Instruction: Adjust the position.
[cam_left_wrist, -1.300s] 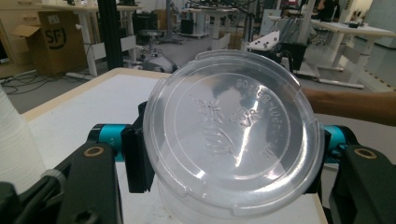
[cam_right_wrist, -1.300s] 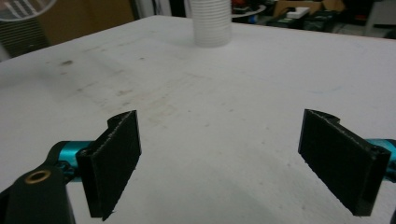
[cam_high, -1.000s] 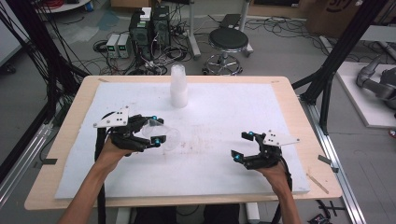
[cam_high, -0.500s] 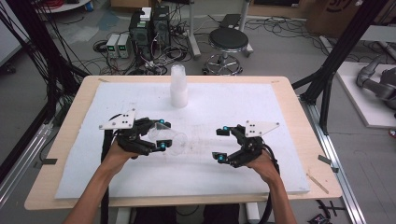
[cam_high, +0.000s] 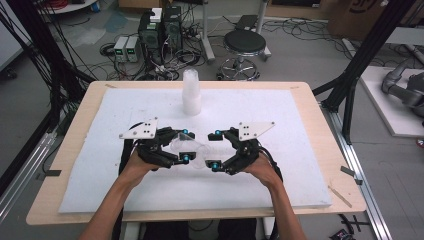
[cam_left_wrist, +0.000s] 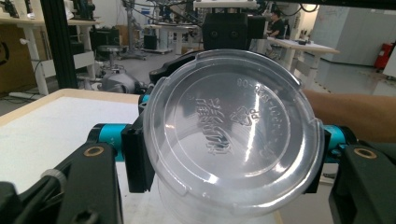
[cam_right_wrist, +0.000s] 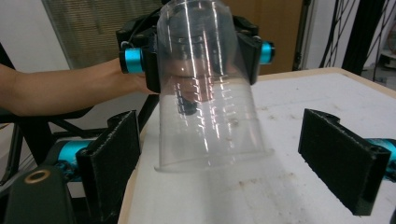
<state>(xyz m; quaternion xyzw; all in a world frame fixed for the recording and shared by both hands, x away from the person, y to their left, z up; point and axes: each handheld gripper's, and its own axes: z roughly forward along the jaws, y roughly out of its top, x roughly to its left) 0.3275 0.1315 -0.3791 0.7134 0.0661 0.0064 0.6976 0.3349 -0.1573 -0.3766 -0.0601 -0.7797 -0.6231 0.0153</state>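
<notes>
The left gripper (cam_high: 183, 145) is clamped on a clear plastic cup (cam_high: 192, 149), which it holds above the middle of the white mat (cam_high: 300, 165), a little toward the person's side. The cup lies nearly on its side: its closed bottom faces the left gripper's camera, and its open mouth points toward the right gripper (cam_high: 215, 149). In the left gripper view the cup (cam_left_wrist: 233, 135) sits between the two black jaws, and both pads press on its wall near the bottom. The cup is empty; the table surface shows through it.

The right gripper has its jaws wide apart and holds nothing. In the right gripper view the cup (cam_right_wrist: 210, 93) hangs in front of them with its rim close to the mat, and the rim is between the two pads (cam_right_wrist: 343, 163) without touching either of them. There is a free gap on each side of the rim.

At the far edge of the mat, well apart from both grippers, stands a stack of clear cups (cam_high: 191, 92), upright and in the middle of that edge. The mat covers most of the wooden table (cam_high: 327, 130), and a bare wood strip stays around it. Both sides of the mat, left and right of the hands, are open, and also the strip between the grippers and the stack.
</notes>
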